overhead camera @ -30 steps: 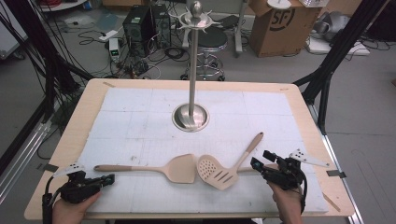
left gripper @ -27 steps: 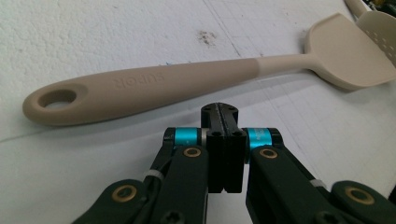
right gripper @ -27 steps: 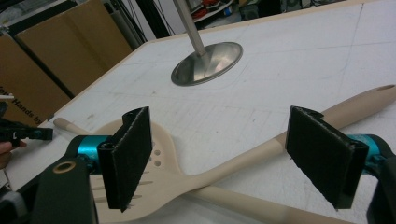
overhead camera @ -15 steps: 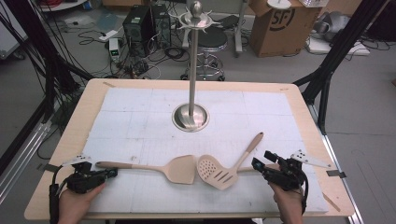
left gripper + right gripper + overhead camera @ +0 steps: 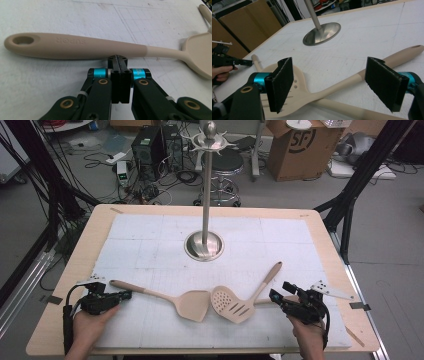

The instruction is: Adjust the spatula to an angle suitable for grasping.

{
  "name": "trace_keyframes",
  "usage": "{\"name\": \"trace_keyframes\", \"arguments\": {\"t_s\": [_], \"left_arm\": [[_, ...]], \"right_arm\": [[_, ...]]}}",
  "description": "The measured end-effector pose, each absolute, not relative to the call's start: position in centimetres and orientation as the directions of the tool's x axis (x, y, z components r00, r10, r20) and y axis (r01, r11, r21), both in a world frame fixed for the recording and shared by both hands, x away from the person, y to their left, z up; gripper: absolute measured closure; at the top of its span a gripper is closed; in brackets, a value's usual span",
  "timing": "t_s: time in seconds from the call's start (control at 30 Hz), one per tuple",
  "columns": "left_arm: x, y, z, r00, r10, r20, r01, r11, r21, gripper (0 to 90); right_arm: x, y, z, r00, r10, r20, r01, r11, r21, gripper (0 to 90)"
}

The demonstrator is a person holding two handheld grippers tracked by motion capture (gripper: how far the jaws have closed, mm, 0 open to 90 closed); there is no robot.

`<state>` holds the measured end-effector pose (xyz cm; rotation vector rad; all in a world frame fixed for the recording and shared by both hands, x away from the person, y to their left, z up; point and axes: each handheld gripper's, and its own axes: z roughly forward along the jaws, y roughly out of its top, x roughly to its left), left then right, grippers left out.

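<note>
The tabletop (image 5: 320, 227) is a pale wooden board covered by a white gridded mat. Near its middle stands a tall metal stand (image 5: 205, 195) on a round steel base, with small hooks around its top.

Toward the near edge lie two beige utensils. The solid turner (image 5: 165, 296) lies across the mat, its handle running out toward the person's left, its flat blade near the centre. In the left gripper view its handle (image 5: 75, 46) has a hanging hole at the end. Just to the right, the slotted turner (image 5: 242, 297) lies with its perforated head close beside the solid blade; I cannot tell whether they touch. Its handle angles up and away to the right.

The left gripper (image 5: 122, 295) sits low at the end of the solid turner's handle. In its own view the fingers (image 5: 119, 75) are pressed together, their tips at the side of the handle, gripping nothing.

The right gripper (image 5: 276, 296) rests beside the slotted turner's handle. Its fingers (image 5: 280, 82) stand wide apart, with the handle (image 5: 352, 77) passing between them.
</note>
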<state>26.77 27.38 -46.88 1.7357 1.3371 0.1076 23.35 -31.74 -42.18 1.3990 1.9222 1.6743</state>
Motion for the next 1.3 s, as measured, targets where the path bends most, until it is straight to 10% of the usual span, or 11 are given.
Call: {"name": "trace_keyframes", "arguments": {"t_s": [1.3], "left_arm": [[31.3,20.4,-47.1,0.437,0.754,-0.490,0.751,-0.006,0.660,90.0]], "right_arm": [[23.5,-31.5,-42.2,-0.521,0.758,0.392,0.496,-0.105,0.862,22.2]]}}
